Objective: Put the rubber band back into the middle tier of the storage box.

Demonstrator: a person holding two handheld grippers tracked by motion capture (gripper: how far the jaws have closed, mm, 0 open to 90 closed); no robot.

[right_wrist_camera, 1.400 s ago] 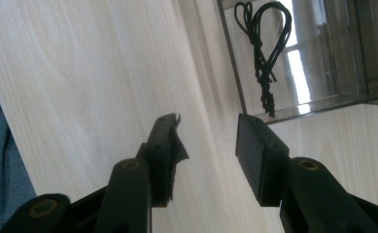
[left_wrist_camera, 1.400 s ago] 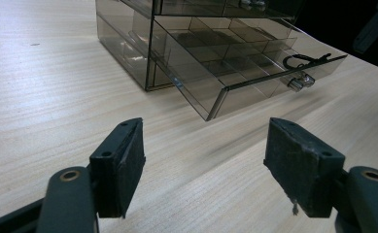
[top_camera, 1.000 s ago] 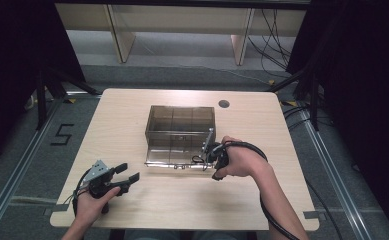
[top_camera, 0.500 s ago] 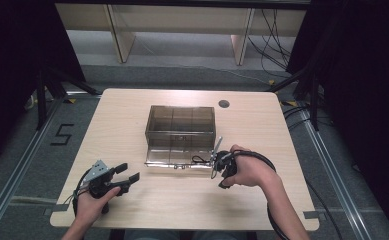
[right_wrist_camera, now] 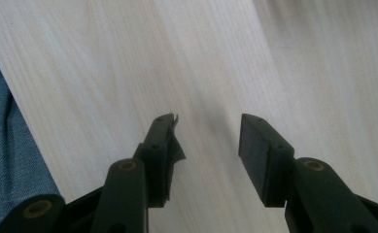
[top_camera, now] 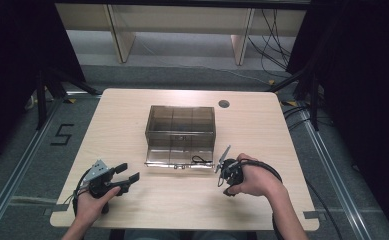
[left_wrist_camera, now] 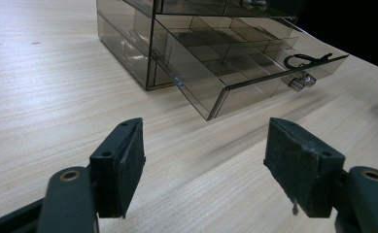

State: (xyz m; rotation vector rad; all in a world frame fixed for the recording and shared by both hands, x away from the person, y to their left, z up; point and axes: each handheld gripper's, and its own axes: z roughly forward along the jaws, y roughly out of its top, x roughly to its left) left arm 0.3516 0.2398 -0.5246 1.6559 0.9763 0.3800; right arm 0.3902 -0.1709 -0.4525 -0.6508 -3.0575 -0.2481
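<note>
A smoky clear drawer box (top_camera: 180,120) stands mid-table with its bottom drawer (top_camera: 172,156) pulled out toward me. A small black looped cable (top_camera: 200,160) lies in the drawer's right compartment; the left gripper view shows this cable (left_wrist_camera: 300,60) in the drawer (left_wrist_camera: 254,77) too. My right gripper (top_camera: 227,186) is just right of the drawer front and points down at the bare tabletop (right_wrist_camera: 104,58). Its jaws have just been opening and stand open (right_wrist_camera: 208,141) with nothing between them. My left gripper (top_camera: 128,171) rests at the front left, open and empty (left_wrist_camera: 203,160), aimed at the drawer.
A round cable hole (top_camera: 224,104) sits near the table's far right corner. Blue cloth of a trouser leg (right_wrist_camera: 7,145) shows past the table's front edge. A "5" mark (top_camera: 62,134) is on the floor to the left.
My right hand has drawn back from the drawer front, toward me and to the right, and sunk closer to the table. The left gripper has stayed still.
</note>
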